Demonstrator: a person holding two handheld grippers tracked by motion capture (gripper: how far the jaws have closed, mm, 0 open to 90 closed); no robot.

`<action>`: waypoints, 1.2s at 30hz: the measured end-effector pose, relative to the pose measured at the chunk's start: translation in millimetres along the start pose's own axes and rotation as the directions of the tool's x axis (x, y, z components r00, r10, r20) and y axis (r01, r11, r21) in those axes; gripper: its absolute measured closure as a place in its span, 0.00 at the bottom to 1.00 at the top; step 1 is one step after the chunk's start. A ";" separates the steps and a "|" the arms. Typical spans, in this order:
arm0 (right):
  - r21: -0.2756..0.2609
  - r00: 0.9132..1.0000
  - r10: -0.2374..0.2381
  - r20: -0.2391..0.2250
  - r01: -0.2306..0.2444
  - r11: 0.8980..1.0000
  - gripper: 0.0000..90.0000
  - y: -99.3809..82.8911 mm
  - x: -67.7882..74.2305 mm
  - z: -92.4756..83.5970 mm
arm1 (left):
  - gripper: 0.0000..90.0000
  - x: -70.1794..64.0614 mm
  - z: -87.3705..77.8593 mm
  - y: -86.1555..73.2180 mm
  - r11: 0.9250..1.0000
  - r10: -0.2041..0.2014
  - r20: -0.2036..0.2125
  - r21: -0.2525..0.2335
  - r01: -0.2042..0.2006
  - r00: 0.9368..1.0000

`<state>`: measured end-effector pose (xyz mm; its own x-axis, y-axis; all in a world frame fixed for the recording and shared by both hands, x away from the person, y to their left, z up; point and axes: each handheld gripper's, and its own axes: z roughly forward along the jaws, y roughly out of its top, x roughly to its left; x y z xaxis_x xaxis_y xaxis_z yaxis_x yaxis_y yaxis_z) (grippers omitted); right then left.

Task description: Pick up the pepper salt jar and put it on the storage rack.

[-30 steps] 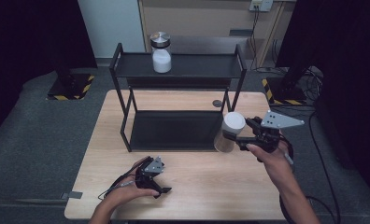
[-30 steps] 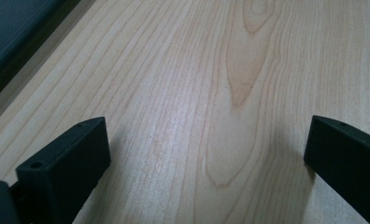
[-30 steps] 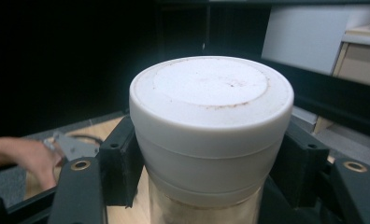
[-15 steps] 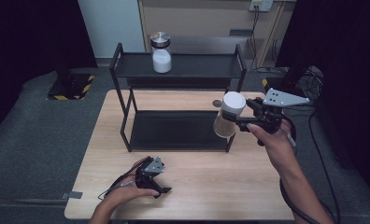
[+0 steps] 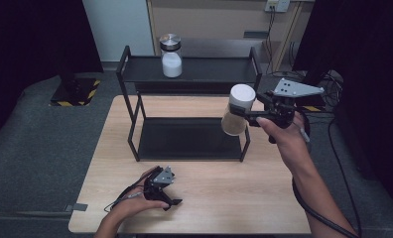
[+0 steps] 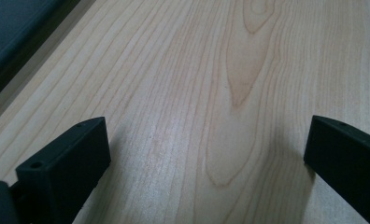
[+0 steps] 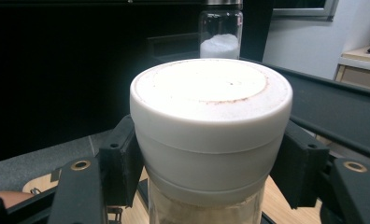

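Evidently the step in hand is carrying: the right gripper (image 5: pixel 245 115) is clamped on a white-lidded jar (image 5: pixel 237 115), its two black jaws pressing the jar's sides just under the lid, as the right gripper view shows close up (image 7: pixel 211 140). In the high view the jar hangs in the air in front of the right end of the black two-tier rack (image 5: pixel 189 70), level with the gap between the tiers and clear of the table (image 5: pixel 209 198). A second jar with a metal lid and white contents (image 5: pixel 170 55) stands near the middle of the rack's top shelf, well apart from the held one.

Judging from this, the carried jar is probably bound for the top shelf. The next move would then call for lifting it above the shelf's front edge, passing the right corner post without a knock, keeping it upright, and lowering it flat before the jaws let go.

The left gripper (image 5: pixel 162 186) rests near the table's front edge, left of centre, its jaws standing wide apart over bare wood (image 6: pixel 211 116), holding nothing.

The held jar's lower body is cut off in the right gripper view, and its pale brownish contents cannot be identified. The rack's lower shelf (image 5: pixel 184 139) is dark; whether anything small lies on it is hard to tell.
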<state>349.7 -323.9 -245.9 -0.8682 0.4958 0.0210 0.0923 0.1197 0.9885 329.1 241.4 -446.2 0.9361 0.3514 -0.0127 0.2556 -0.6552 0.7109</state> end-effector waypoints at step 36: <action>-0.022 0.998 -0.030 0.051 0.031 0.999 0.39 94.4 -13.9 50.4 | 0.00 1.7 -0.1 -0.4 1.000 0.005 0.006 -0.001 -0.005 1.000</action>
<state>395.1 -276.2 -160.4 -0.8448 0.5349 -0.0160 0.0547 0.1160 0.9917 330.6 242.2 -446.5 0.9391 0.3435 -0.0134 0.2502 -0.6562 0.7119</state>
